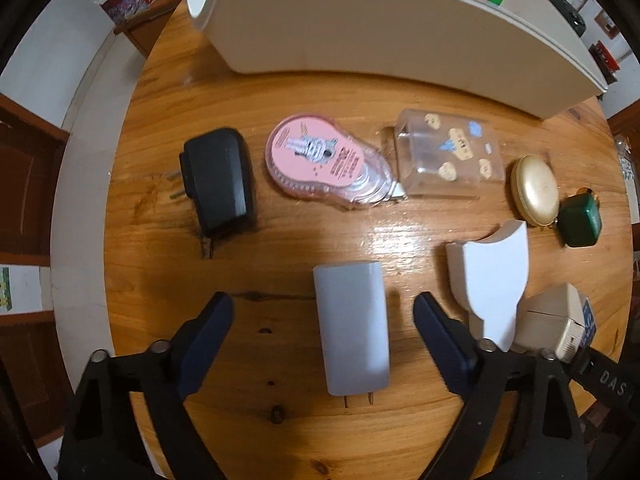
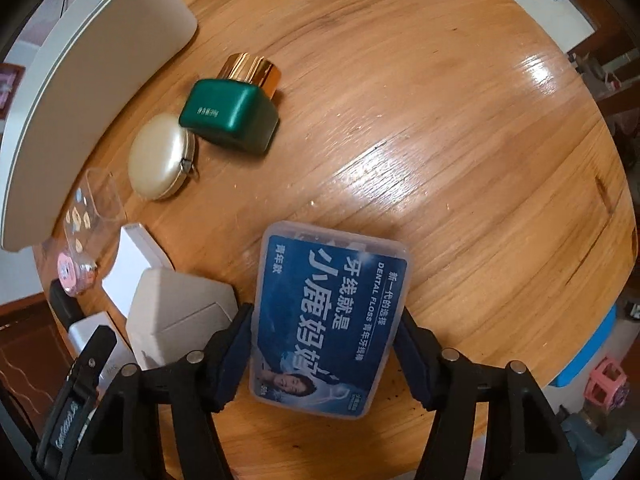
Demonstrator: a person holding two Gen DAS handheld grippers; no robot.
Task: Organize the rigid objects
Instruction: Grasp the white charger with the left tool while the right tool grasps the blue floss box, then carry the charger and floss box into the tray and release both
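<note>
Your left wrist view is cutting off the white bin point(image 1: 360, 28) at the top edge, so you are not seeing inside it. The white shield-shaped piece point(image 1: 490, 280) is hiding part of the beige box point(image 1: 556, 328). In your right wrist view, the pink tape dispenser point(image 2: 70, 276) and black adapter point(image 2: 62, 304) are showing too small and blurred to read at the left edge.

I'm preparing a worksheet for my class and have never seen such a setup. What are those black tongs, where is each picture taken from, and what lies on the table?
Each picture comes from a camera mounted on a hand-held gripper, looking along its two fingers.

Left view: the left gripper is open, its fingers either side of a white rectangular plug charger lying on the round wooden table. Beyond lie a black power adapter, a pink correction-tape dispenser, a clear plastic box and a long white tray.

Right view: the right gripper has its fingers against the sides of a blue dental floss box. A green jar and a cream oval case lie behind.
</note>
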